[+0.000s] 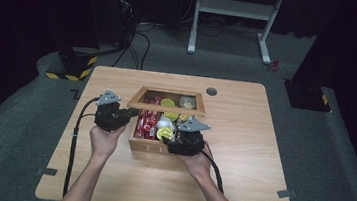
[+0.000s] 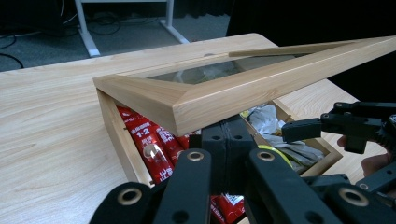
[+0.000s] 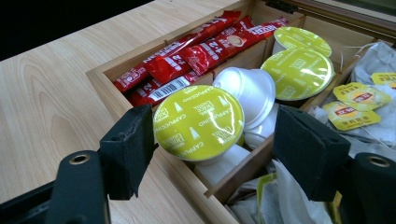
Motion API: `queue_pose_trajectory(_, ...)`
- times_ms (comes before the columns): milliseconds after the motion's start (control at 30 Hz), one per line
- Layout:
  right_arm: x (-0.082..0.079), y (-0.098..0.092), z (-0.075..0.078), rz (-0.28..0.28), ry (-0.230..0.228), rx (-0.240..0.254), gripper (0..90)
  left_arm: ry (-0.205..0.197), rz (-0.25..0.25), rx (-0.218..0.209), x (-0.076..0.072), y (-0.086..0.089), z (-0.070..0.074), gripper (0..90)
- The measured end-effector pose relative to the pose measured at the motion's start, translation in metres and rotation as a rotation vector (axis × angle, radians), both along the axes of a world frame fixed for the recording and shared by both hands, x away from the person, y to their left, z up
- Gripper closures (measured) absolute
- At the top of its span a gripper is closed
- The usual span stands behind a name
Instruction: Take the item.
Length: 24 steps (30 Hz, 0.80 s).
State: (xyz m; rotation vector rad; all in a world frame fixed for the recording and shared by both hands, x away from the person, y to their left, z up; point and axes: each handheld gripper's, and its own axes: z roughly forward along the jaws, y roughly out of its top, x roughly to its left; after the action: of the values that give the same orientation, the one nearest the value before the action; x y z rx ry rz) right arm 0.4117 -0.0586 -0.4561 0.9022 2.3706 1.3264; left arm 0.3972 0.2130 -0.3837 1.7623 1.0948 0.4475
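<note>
Wooden lid (image 2: 243, 88) propped up by shut left jaws; right jaws open around capsule (image 3: 198, 122). Next: close, lift out.

raised lid (image 1: 166, 108) overhangs box rear; front open

Surface (image 1: 241, 152): pale wood, visible grain. Box (image 3: 100, 77): light wood; lid (image 2: 243, 93) same wood. Sachets (image 3: 196, 51): red, white lettering, one with a white barcode patch. Capsule (image 3: 198, 122): lime-green foil top with white print, white body; two more capsules (image 3: 299, 70) with matching green tops, one (image 3: 247, 88) lying white side up. Tea bags (image 3: 369, 100): white, with yellow tags marked red. Both grippers' fingers (image 3: 130, 149): black. Floor (image 1: 12, 128): grey; black-yellow hazard stripes (image 1: 71, 75).
</note>
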Motion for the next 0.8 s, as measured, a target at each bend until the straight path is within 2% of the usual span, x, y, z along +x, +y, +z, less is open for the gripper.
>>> queue_pose_trajectory(433,0.002,0.018,-0.005,0.016,-0.007,-0.031,29.1,0.001,-0.003,0.007,0.001,0.0,0.001,89.5)
queue_pose_trajectory(600,0.003,0.024,-0.01,0.018,-0.011,-0.059,29.5,0.001,-0.002,0.006,0.001,0.0,0.002,89.6)
queue_pose_trajectory(800,0.003,0.025,-0.011,0.013,-0.025,-0.062,34.4,0.002,-0.004,0.006,0.001,0.0,0.002,89.6)
